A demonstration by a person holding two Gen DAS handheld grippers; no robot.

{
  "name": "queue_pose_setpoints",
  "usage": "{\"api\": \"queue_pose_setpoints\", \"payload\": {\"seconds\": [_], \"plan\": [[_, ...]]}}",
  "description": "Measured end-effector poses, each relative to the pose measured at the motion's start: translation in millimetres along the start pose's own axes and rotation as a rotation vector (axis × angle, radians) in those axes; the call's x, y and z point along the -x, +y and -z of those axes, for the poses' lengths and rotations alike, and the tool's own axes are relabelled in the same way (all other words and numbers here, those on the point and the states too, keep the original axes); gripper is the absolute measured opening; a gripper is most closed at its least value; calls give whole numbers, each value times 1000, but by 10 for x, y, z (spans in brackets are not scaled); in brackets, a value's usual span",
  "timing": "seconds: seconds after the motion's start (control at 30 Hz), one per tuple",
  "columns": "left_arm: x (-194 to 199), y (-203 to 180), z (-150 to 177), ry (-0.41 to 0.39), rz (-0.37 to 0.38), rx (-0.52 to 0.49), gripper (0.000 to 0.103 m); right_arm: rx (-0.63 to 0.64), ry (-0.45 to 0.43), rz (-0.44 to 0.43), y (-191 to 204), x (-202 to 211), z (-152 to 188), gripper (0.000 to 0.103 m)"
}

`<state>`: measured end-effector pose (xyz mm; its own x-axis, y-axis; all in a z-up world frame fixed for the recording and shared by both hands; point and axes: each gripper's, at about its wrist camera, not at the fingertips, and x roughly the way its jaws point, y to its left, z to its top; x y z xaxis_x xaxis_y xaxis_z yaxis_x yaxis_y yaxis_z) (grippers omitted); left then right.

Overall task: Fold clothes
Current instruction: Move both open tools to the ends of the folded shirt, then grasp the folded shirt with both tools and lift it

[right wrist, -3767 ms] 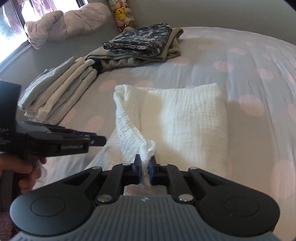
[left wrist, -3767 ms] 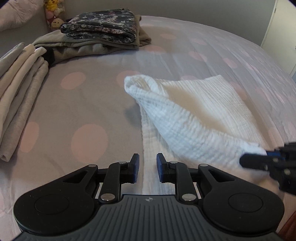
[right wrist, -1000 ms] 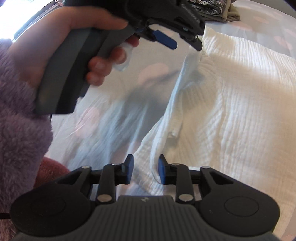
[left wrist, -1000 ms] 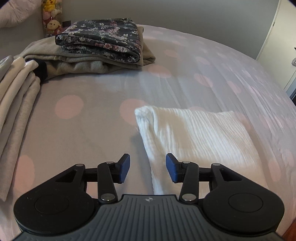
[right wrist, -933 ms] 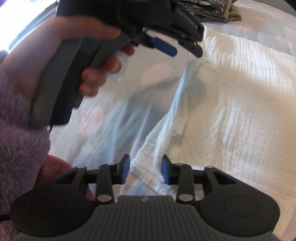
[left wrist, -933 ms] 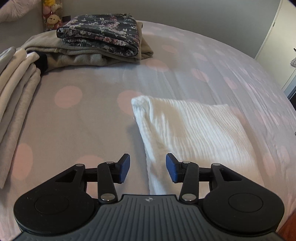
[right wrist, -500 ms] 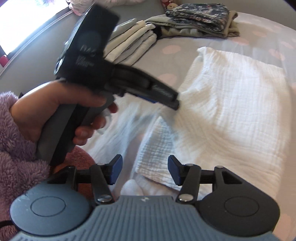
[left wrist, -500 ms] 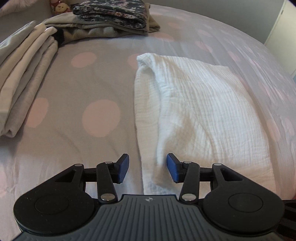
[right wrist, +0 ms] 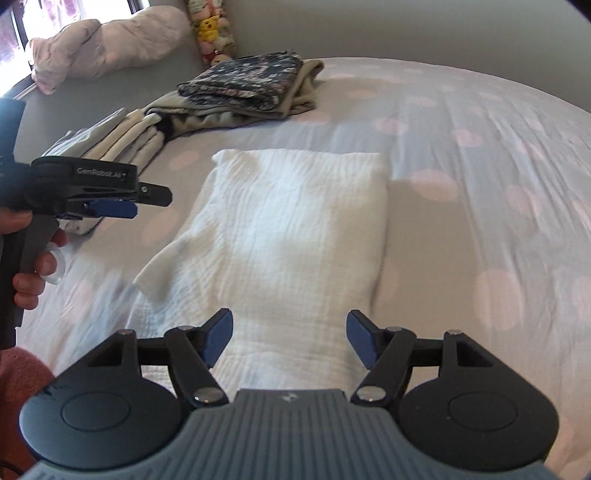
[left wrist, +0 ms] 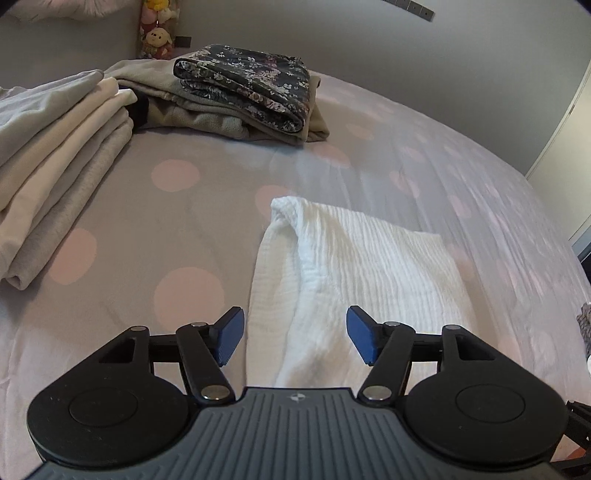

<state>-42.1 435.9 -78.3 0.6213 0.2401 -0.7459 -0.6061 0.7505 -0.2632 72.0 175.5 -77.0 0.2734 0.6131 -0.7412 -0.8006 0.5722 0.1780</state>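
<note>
The left gripper hangs over the near edge of the folded white cloth, its jaws spreading wide and gripping nothing; the cloth lies below the blue pads, not pinched. The right gripper is likewise opening, its jaws apart and empty above the same cloth's near end. From the right wrist view a hand holds the left gripper's handle at the left, clear of the cloth. The cloth lies flat on the dotted bedspread, one loose flap sticking out at its left side. Further off to the left sits a stack of beige folded clothes, and beyond it a floral garment on an olive one, with soft toys against the wall
</note>
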Motion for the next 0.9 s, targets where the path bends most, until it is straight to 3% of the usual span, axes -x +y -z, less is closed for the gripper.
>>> {"api": "queue_pose_setpoints", "payload": {"seconds": [0.33,0.53,0.73,0.9], "plan": [[-509,177,-130,24,7,90,60,-83,-19,81,-402,-317,-333,80],[-694,323,-30,-9,99,96,60,-168,-14,53,-634,-650,-542,80],[-904,398,27,13,152,142,61,-255,-4,4,-871,-970,-633,80],[-1022,286,56,22,181,91,70,-329,21,-61,-1032,-1167,-624,80]]}}
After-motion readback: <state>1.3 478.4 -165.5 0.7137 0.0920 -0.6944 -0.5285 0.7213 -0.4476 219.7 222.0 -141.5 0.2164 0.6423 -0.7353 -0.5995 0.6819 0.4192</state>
